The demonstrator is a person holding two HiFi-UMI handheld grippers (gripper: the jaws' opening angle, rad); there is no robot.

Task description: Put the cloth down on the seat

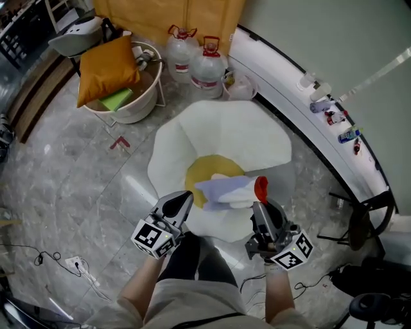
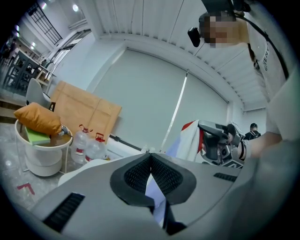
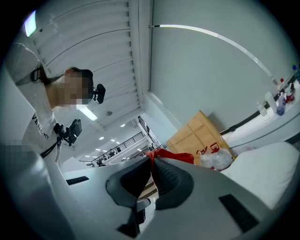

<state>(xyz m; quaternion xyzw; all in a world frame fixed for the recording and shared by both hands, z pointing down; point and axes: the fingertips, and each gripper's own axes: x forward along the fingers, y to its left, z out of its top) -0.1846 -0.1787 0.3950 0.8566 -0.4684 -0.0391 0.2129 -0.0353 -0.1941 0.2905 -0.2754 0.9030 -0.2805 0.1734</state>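
A cloth [image 1: 230, 189], pale lavender and white with a red edge, hangs stretched between my two grippers over the white round seat [image 1: 257, 138], above its yellow centre [image 1: 204, 170]. My left gripper [image 1: 182, 199] is shut on the cloth's pale corner [image 2: 154, 194], which shows between its black pads. My right gripper [image 1: 258, 205] is shut on the red edge [image 3: 168, 154], which pokes out from its jaws. In the left gripper view the right gripper [image 2: 218, 140] shows with the cloth [image 2: 190, 140] draped beside it.
A white tub [image 1: 131, 99] with an orange cushion [image 1: 106, 67] stands far left. Two water bottles [image 1: 196, 61] and a cardboard sheet [image 1: 170, 16] are behind the seat. A white ledge [image 1: 302, 109] curves along the right. Cables and a socket strip [image 1: 76, 263] lie on the floor.
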